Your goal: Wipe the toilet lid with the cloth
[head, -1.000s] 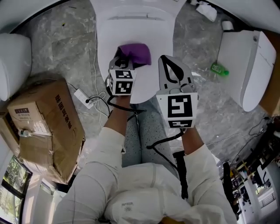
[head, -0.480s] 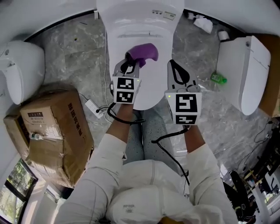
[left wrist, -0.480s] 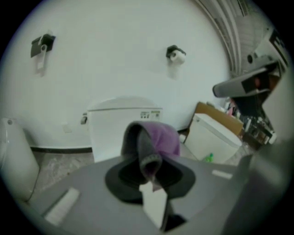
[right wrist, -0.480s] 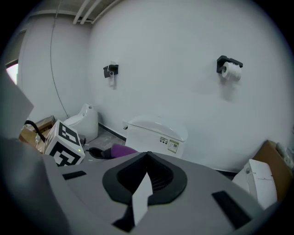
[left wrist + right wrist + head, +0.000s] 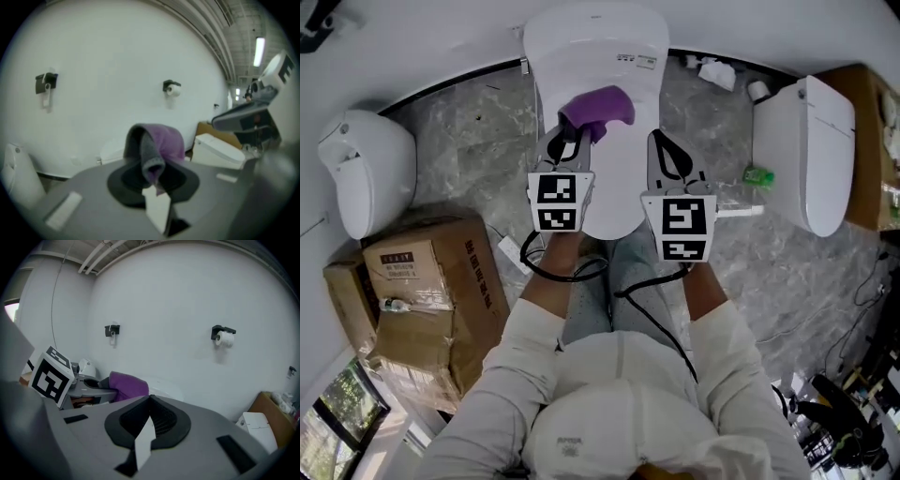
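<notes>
Gloss, fabric and matt plastic

The toilet lid (image 5: 614, 192) is smooth, glossy white; the cloth (image 5: 600, 105) is soft purple-and-grey fabric; the left gripper (image 5: 568, 142) and right gripper (image 5: 661, 141) are matt grey plastic; the floor (image 5: 478, 141) is polished veined stone; the box (image 5: 431, 272) is dull cardboard.

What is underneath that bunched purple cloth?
The white toilet lid, seen from above. The purple cloth, pinched in the left gripper, hides the patch of lid directly beneath.
</notes>
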